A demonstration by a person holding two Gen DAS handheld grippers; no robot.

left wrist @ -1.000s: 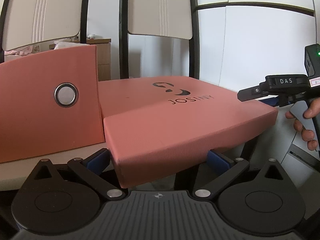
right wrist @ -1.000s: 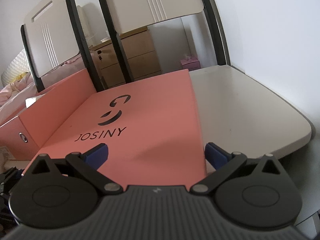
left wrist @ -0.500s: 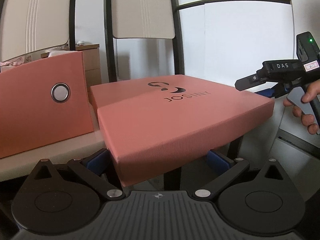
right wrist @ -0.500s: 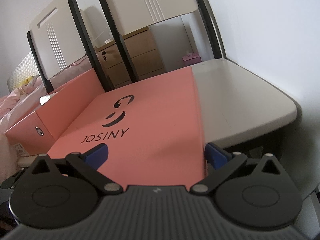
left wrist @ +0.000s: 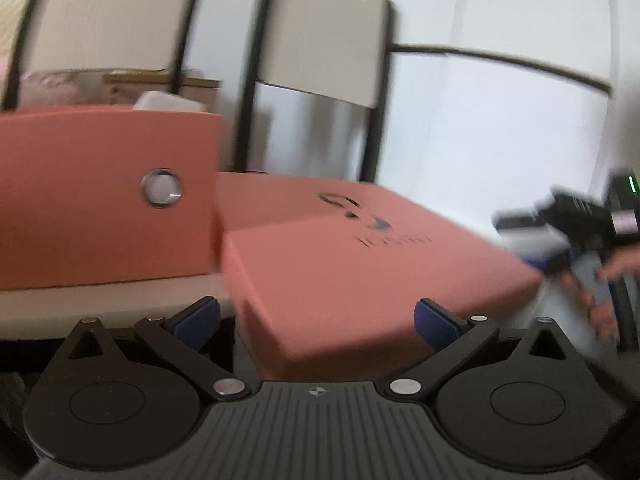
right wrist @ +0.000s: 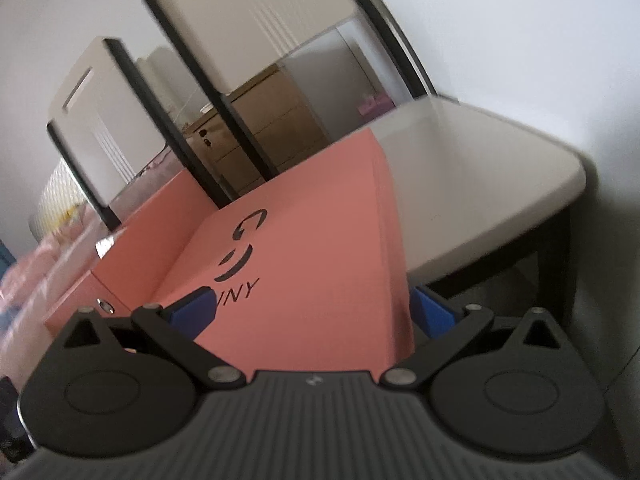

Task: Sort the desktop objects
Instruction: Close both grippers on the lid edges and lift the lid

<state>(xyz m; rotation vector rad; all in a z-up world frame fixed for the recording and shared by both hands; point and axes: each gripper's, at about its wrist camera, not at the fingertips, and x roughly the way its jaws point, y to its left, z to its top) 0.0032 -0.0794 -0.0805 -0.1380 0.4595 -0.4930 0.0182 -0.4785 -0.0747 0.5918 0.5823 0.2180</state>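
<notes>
A flat salmon-pink lid printed JOSINY lies with one corner past the table's front edge. That corner sits between the wide-apart blue fingers of my left gripper, which is open. In the right wrist view the same lid runs away from my right gripper, also open. Its left pad overlaps the lid's top and its right pad is beside the lid's right edge. I cannot tell whether any pad touches the lid. A taller pink box with a metal eyelet stands just left of the lid.
The beige table has bare surface right of the lid, ending in a rounded corner with a dark leg. Two chair backs rise behind it, with a wooden drawer unit beyond. A hand holds the right tool.
Both views are now blurred by motion. The right wrist view has rolled and the table corner sits higher in it. In the left wrist view the right tool and hand have dropped lower.
</notes>
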